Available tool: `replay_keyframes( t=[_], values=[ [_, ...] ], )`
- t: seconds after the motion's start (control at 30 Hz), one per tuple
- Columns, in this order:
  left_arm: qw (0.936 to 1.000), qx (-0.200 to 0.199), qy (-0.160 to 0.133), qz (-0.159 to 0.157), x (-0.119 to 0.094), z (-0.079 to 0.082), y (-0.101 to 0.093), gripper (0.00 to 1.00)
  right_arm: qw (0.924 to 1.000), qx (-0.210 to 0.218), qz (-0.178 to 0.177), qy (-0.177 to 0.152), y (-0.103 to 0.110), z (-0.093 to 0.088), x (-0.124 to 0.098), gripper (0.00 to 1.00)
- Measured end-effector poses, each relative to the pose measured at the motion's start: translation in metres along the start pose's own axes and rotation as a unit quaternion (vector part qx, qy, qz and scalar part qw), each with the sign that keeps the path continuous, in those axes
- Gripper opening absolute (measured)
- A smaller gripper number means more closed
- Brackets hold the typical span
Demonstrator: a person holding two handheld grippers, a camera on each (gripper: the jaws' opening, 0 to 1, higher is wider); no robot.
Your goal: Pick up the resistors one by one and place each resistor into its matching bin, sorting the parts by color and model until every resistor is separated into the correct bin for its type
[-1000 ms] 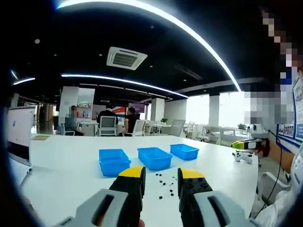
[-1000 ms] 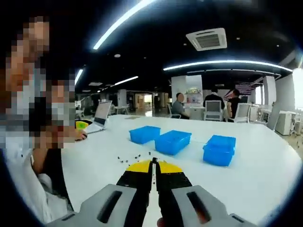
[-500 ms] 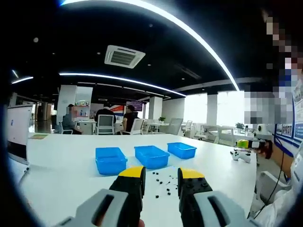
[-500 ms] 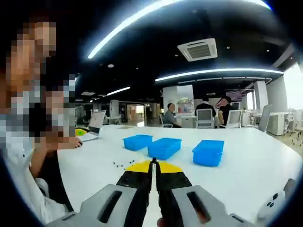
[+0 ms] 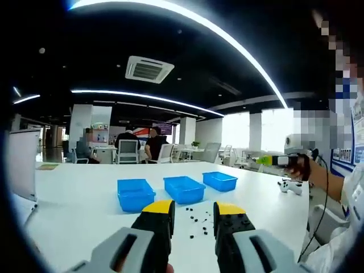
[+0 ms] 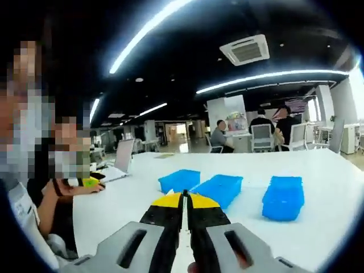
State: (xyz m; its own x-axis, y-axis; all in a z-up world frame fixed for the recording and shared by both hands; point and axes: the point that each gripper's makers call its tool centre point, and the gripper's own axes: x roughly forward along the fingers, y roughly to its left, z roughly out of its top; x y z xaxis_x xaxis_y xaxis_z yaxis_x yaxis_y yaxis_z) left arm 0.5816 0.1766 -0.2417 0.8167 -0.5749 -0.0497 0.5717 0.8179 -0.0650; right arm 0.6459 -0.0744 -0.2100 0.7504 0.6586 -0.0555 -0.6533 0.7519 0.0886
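In the left gripper view, the left tool hangs above the white table with its yellow-tipped jaws parted and nothing between them. Just beyond the tips lie the resistors, a loose scatter of small dark specks, too small to tell colour or model. Past them stand three blue bins in a row, near one another. At the right edge a hand holds up another device. The parts look very light and tiny, likely to skid or flick away on the smooth top; each is probably best pinched across its body with the very tips, one at a time, since thin leads would bend. In the right gripper view, the right tool has its jaws pressed together; whether a resistor sits between them cannot be told. The bins lie ahead, and a laptop stands at the left.
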Motion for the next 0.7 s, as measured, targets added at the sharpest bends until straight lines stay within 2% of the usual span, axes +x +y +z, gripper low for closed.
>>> replay_keyframes(
  t=[0.2, 0.27, 0.33, 0.37, 0.4, 0.57, 0.7],
  values=[
    [1.0000, -0.002, -0.002, 0.004, -0.003, 0.002, 0.005, 0.29, 0.9989, -0.027, 0.029, 0.026, 0.014, 0.001, 0.078, 0.06],
    [1.0000, -0.003, -0.004, 0.007, -0.004, 0.003, 0.008, 0.29, 0.9985, -0.024, 0.037, 0.031, 0.015, 0.003, 0.098, 0.06],
    [0.9999, -0.003, -0.006, 0.009, -0.005, 0.004, 0.009, 0.29, 0.9978, -0.018, 0.049, 0.040, 0.024, -0.001, 0.118, 0.06],
    [0.9999, -0.003, -0.006, 0.009, -0.005, 0.004, 0.009, 0.29, 0.9978, -0.017, 0.049, 0.040, 0.024, -0.002, 0.121, 0.06],
    [0.9999, -0.003, -0.007, 0.010, -0.006, 0.005, 0.010, 0.29, 0.9974, -0.018, 0.051, 0.048, 0.021, -0.004, 0.139, 0.06],
    [0.9998, -0.002, -0.013, 0.014, -0.009, 0.008, 0.011, 0.29, 0.9952, -0.027, 0.053, 0.078, 0.016, -0.015, 0.191, 0.06],
    [0.9998, -0.001, -0.015, 0.016, -0.010, 0.010, 0.011, 0.29, 0.9934, -0.008, 0.062, 0.096, 0.016, -0.017, 0.238, 0.06]
  ],
)
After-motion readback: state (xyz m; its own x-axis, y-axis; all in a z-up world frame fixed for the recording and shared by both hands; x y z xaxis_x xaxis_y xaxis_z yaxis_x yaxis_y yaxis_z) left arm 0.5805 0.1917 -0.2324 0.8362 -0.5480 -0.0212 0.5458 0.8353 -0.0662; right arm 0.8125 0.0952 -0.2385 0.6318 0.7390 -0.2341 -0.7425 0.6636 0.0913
